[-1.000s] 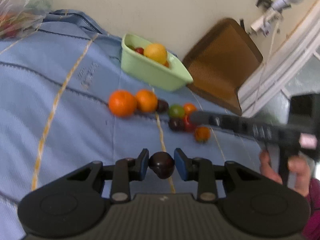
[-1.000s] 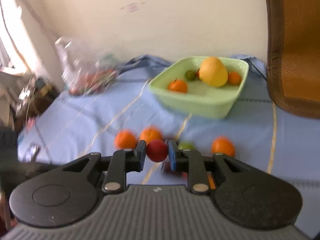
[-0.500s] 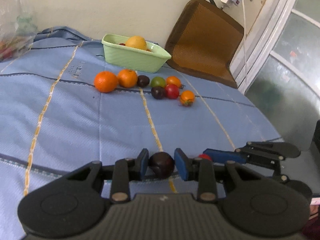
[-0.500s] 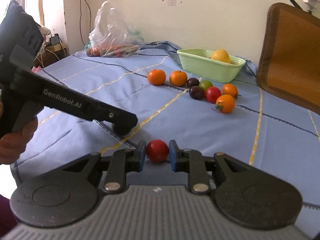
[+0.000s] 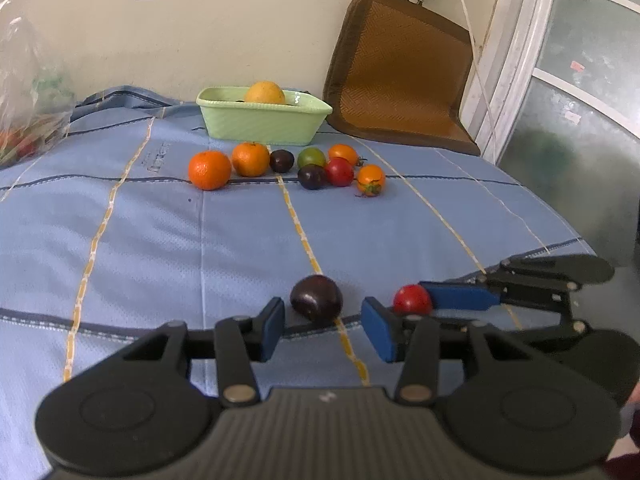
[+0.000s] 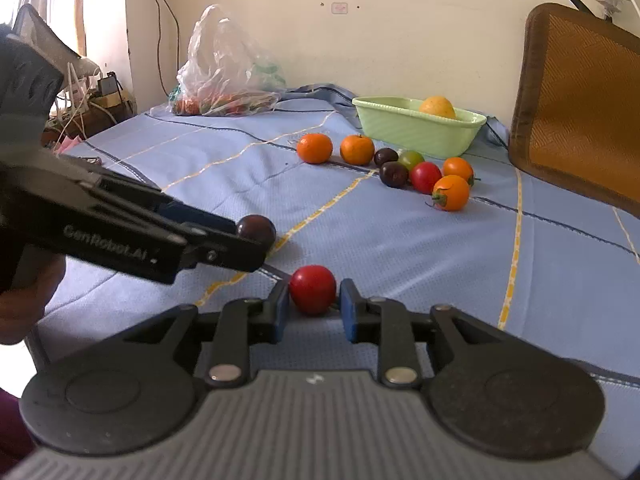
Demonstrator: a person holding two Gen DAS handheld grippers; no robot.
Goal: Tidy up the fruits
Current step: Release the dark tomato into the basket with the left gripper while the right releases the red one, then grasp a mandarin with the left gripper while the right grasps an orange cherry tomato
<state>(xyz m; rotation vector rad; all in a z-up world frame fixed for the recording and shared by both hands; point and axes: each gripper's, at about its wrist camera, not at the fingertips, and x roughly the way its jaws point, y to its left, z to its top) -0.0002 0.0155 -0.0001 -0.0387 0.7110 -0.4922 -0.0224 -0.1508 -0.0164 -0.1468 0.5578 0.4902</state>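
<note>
Left gripper [image 5: 323, 326] stands wide, its blue pads clear of the dark plum [image 5: 316, 297] sitting on the blue bedsheet [image 5: 160, 240] at the near edge. Just to the right, the right gripper [image 6: 314, 310] brackets the red tomato [image 6: 313, 289] with slim gaps showing either side, fruit resting on the sheet. Far back, oranges, plums and tomatoes cluster before the green basin [image 5: 260, 122] holding a yellow fruit.
</note>
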